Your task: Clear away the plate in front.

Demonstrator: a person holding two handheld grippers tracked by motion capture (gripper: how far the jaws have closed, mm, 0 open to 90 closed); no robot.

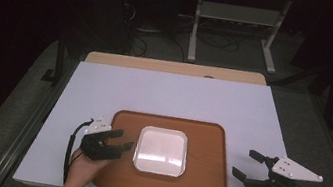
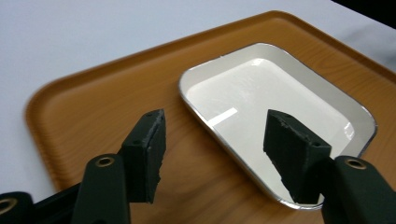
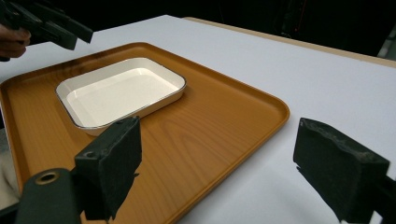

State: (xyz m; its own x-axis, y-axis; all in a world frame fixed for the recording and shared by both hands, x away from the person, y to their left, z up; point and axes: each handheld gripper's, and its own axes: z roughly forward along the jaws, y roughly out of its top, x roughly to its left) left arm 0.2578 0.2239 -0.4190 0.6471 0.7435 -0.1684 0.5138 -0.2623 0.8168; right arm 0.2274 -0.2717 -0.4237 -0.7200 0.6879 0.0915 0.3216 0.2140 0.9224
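- The left gripper hovers over the left part of the wooden tray, just beside the white dish. Its jaws stand well apart with nothing between them; in the left gripper view one pad hangs over bare tray and the other over the dish's near edge, neither pressing on it.
- The white dish sits flat in the middle of the tray, square with rounded corners and a thin dark rim. It is empty: only a glossy white bottom with a streak of glare.
- The tray lies on the white table, near the person's edge. Apart from the dish, nothing rests on it.
- The right gripper is held off the tray's right edge, over the table, well apart from the dish. Its jaws are wide open and hold nothing.
- Judging from this, the dish is already placed on the tray and let go. No further object is in view, so what remains looks like drawing the hands clear.
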